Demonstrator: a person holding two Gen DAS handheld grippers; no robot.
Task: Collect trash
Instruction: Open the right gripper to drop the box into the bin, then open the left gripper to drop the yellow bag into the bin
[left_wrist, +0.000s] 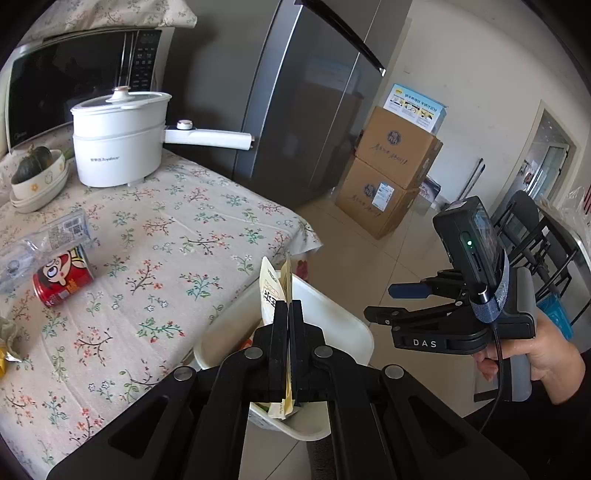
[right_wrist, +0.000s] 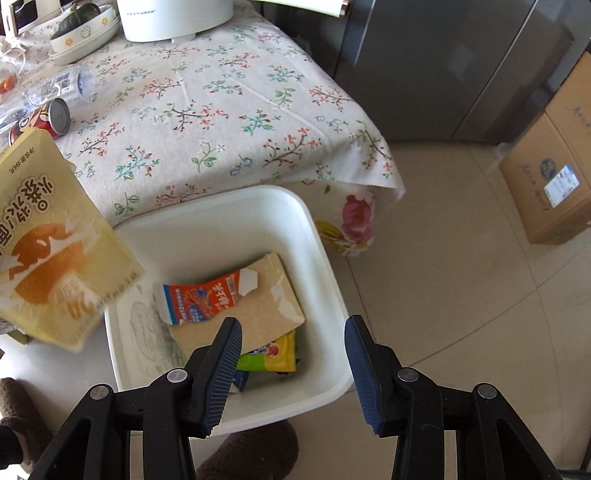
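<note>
**Dropping the yellow pouch into the bin**

While I am holding the yellow snack pouch (left_wrist: 275, 291) pinched flat in my left hand-held gripper (left_wrist: 290, 347), I am hanging it over the near-left rim of the white bin (right_wrist: 314, 229), which is standing on the floor against the worktop (left_wrist: 155, 236). My right hand-held gripper (right_wrist: 293, 369) is waiting spread wide and empty over the bin's near edge.

To do this well, I am judging that the pouch needs carrying further over the middle before I let go, since its lower end is only just inside the rim and a light, flat packet could slide out. The right one should be kept clear of the fall.

Inside are lying a brown paper envelope (right_wrist: 258, 299), a torn red-and-blue wrapper (right_wrist: 201, 301) and a green-yellow packet (right_wrist: 269, 356). A red cartoon can (left_wrist: 62, 280) and a clear plastic bottle (left_wrist: 51, 236) are waiting on the worktop.

The pouch carries Chinese characters I cannot make out; the white electric pot (left_wrist: 118, 144) reads "Royalstar", and the right device body reads "DAS".
</note>
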